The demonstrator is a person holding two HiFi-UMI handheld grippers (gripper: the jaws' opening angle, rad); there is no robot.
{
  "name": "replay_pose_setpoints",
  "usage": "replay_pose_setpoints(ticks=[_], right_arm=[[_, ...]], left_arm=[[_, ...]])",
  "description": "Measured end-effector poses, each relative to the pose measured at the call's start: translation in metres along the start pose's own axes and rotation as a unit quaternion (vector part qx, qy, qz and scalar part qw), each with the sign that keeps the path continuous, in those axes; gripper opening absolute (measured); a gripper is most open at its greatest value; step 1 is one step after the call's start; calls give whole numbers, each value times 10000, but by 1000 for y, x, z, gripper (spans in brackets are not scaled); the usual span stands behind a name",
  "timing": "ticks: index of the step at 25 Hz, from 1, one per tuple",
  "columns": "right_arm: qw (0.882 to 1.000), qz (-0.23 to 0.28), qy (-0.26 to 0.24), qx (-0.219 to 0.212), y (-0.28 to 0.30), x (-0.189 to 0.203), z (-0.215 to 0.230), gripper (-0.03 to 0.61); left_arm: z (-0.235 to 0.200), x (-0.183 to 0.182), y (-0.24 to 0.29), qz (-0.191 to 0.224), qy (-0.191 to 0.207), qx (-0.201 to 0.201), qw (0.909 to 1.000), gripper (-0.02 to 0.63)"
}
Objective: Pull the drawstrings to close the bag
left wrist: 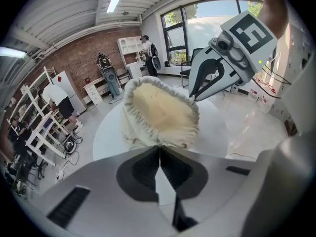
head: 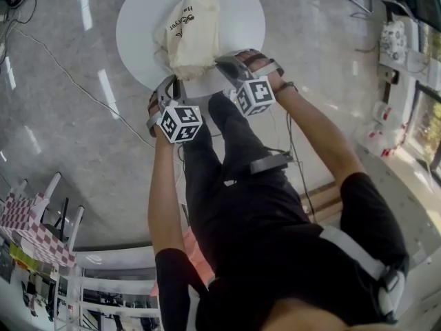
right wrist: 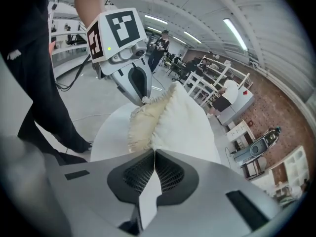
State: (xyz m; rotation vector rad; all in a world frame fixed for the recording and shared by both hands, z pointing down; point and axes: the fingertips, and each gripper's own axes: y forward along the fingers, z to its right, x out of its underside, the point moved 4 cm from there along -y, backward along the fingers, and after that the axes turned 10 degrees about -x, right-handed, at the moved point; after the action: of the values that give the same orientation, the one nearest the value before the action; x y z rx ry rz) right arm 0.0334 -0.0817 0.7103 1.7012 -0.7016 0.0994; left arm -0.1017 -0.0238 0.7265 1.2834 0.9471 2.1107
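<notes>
Where the task stands: not done yet, by my read. Bag (head: 189,33) mouth is ruffled all round the rim but gapes as a wide oval in the left gripper view. Gathers are started, opening isn't shut.
Left to do: I reckon pull both sides outward, away from each other, till the ruffles bunch tight & the hole is gone.
L gripper (left wrist: 159,148): fingers (left wrist: 140,169) pressed together, no gap, tips nipped on the near side of the ruffled rim.
R gripper (right wrist: 154,152): fingers likewise closed tight, tips on rim cloth at the opp. side of the mouth. The left gripper view shows its tip pinching the rim edge.
Drawstrings: can't tell cord from cloth at either pinch, it's lost in the gathers.
Bag position: lying on the round white bench (head: 141,19), mouth end twd me at the near edge, btm end away, dark print on the upper face.
Contents: inside of the mouth shows a pale yellowish surface, and I can't say if that's lining or sth packed in. Body looks plump, not flat, so prob. sth inside, but that's a guess.
Risk: bag looks light and may drag off the near edge if one side pulls harder.
</notes>
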Motion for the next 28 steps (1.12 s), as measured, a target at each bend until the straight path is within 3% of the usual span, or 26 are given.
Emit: replay_pose_setpoints(ticks=[6,13,28], right_arm=[[9946,513,891,-155,-37,-24,13,2],[9754,1162,1874,-1,-85,-50,39,2],[9486,1658,2654,479,-171,-59,74,0]], left_arm=[[-25,-19,-32,184,-284,59,9994,3],[-51,-53,-73,465,-630,94,9969,2],[-123,-71,-142,637,-1501,-113,9866,2]])
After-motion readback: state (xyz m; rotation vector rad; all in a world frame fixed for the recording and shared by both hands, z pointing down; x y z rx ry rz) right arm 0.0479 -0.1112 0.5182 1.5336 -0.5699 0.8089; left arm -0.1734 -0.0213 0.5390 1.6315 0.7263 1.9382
